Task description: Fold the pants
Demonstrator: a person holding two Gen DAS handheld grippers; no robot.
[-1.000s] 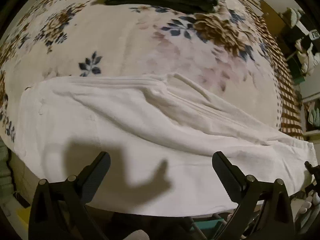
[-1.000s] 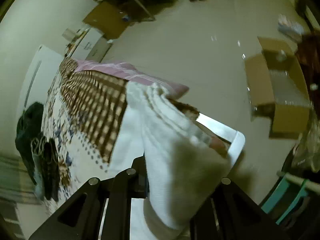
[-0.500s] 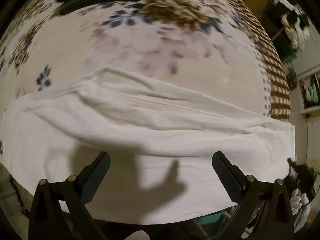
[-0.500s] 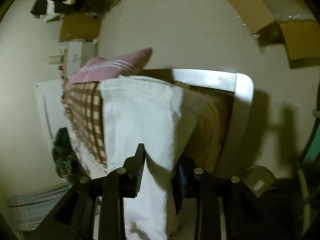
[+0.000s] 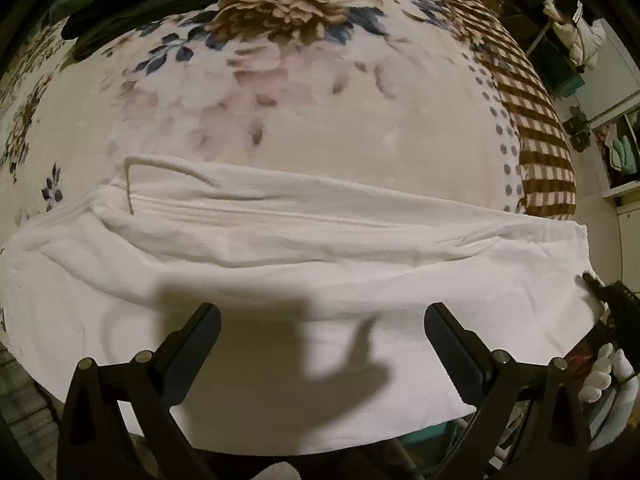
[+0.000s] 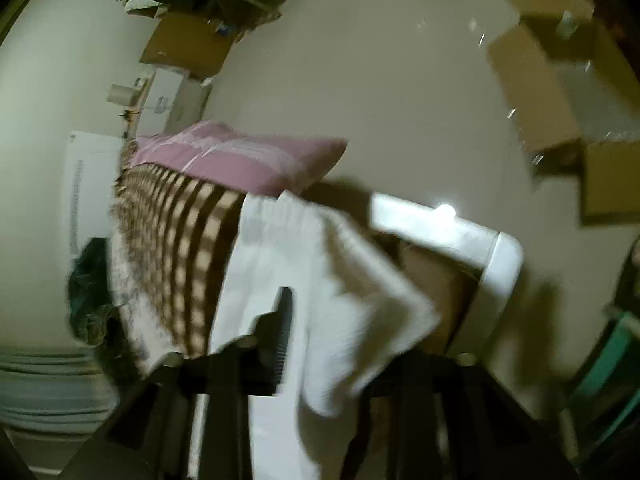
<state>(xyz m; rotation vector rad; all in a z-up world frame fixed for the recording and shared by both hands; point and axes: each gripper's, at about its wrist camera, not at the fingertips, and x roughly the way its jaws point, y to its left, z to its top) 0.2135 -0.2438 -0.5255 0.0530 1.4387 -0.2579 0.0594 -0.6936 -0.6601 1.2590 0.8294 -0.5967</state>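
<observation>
White pants lie stretched across the near edge of a floral blanket, with a loose drawstring at the left. My left gripper is open and empty, held just above the pants' near edge. My right gripper is shut on the hem end of the white pants at the bed's corner. It also shows at the far right of the left wrist view, held by a white-gloved hand. The right wrist view is blurred.
Dark folded clothes lie at the blanket's far side. A pink pillow and a checked blanket border are near the bed frame. Cardboard boxes stand on the floor.
The right gripper has pulled the pants' end taut and swung, so its view has turned. The left gripper has shifted right along the pants, staying open.
</observation>
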